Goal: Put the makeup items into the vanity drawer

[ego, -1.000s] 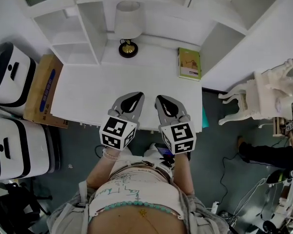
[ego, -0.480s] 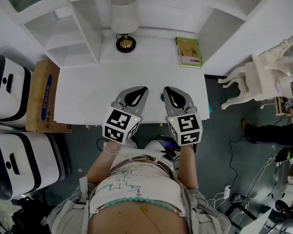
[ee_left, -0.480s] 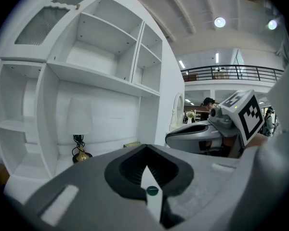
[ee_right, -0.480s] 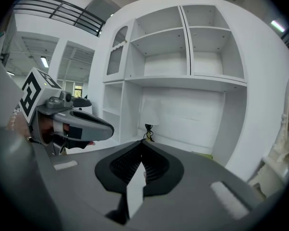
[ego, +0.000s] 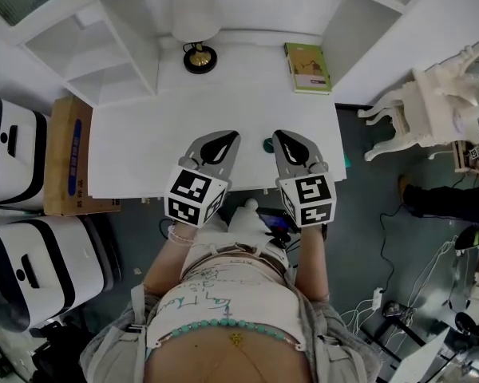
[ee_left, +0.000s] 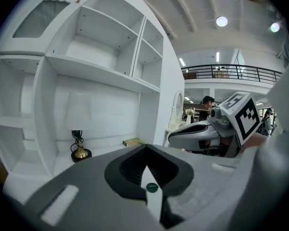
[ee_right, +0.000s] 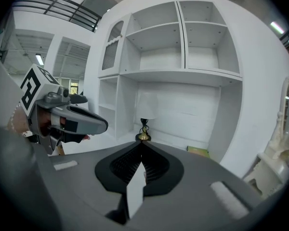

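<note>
Hovering your left gripper (ego: 228, 136) and right gripper (ego: 281, 136), jaws pressed together and empty, over the vanity top (ego: 144, 150), you flank a small green round item (ego: 267, 144), probably light, hard and slippery, so pinch across its sides, with the lamp (ego: 193, 22) beyond.

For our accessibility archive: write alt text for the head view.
Seen from above, a person holds the left hand-held gripper and right hand-held gripper, both shut and empty, side by side over the front of a vanity desk. A small green item lies between them; a lamp and green book sit behind.
</note>
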Tool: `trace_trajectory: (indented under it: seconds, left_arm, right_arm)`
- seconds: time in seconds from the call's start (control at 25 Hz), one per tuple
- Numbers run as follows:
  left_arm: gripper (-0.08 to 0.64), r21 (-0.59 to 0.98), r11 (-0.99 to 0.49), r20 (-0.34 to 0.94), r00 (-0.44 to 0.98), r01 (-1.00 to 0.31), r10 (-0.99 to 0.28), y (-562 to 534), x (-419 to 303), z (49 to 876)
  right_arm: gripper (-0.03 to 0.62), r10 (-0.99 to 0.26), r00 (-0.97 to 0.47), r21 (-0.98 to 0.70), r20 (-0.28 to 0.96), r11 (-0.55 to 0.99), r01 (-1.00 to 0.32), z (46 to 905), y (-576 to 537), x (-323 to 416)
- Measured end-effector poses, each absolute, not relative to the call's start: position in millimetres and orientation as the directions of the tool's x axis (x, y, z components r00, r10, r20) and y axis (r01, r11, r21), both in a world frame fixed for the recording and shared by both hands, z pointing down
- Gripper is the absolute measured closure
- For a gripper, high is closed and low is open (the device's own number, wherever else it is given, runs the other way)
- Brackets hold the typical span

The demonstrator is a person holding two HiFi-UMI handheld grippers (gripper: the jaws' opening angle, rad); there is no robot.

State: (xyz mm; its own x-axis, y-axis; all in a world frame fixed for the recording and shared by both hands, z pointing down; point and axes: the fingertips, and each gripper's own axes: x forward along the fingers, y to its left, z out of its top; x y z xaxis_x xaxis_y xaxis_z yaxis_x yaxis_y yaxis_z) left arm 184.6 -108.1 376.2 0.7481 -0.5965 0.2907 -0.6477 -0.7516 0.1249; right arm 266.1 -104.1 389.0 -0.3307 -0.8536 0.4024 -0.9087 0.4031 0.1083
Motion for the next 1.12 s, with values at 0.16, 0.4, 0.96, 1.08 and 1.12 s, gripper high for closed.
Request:
trace_trajectory:
  seconds: [0.16,0.4,0.96,1.08,1.12]
  left_arm:
    - [0.559,0.145,-0.729,0.3,0.732,-0.669,-0.612,-114,188,378]
    - [0.559,0.129,-0.678,0.324,0.677,-0.724,-0.661,-129,183,376]
    - [0.559,0.129,-0.624,0.374,0.62,-0.771,-0.689,-132,180,392]
    - [0.559,0.125,-0.614,0.388,0.608,-0.779,-0.693,-131,179,395]
    - [0.559,0.124,-0.611,0.391,0.604,-0.782,-0.695,-131,178,396]
  right_arm:
    - [0.565,-0.839,-0.358,0.103,0.409,0.432,-0.896,390,-119,274]
    - [0.565,-0.822,-0.388,0.093,0.417,0.464,-0.881,386,-138,287]
    - [0.565,-0.746,-0.411,0.088,0.524,0.527,-0.845,443,-156,302]
    - [0.565,-0.73,-0.404,0.086,0.551,0.532,-0.843,458,-159,304]
    - [0.565,-0.725,-0.405,0.083,0.558,0.534,-0.841,462,-160,305]
